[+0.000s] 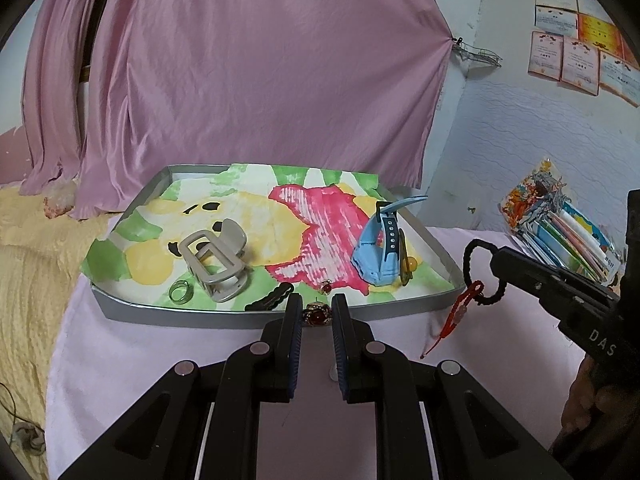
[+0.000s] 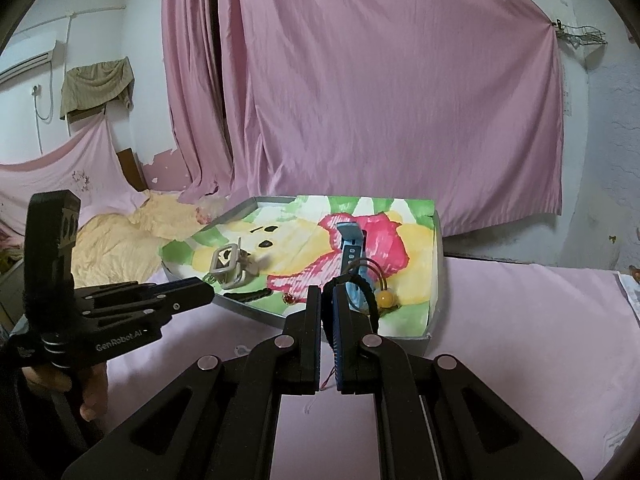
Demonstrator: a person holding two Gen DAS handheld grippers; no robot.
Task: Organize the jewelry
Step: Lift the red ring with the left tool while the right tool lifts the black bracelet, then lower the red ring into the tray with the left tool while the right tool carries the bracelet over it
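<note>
A grey tray (image 1: 132, 308) lined with a painted sheet holds a beige claw clip (image 1: 216, 264), a green ring (image 1: 180, 292), a black hair clip (image 1: 268, 300), a small red-stone ring (image 1: 326, 287), a blue watch (image 1: 378, 244) and a yellow-bead hair tie (image 1: 410, 264). My left gripper (image 1: 316, 306) is just above the tray's front rim, shut on a gold ring with a dark red stone (image 1: 316, 315). My right gripper (image 2: 327, 300) hovers near the tray's front right corner, shut on a black beaded bracelet (image 1: 468, 264) with a red charm (image 1: 464, 308) dangling from it.
The tray sits on a pink cloth (image 1: 160, 360). A yellow blanket (image 1: 28, 260) lies to the left. A packet of coloured pens (image 1: 560, 232) lies at the right by the wall. A pink curtain (image 1: 240, 80) hangs behind. A hand (image 2: 92, 396) holds the left gripper's handle.
</note>
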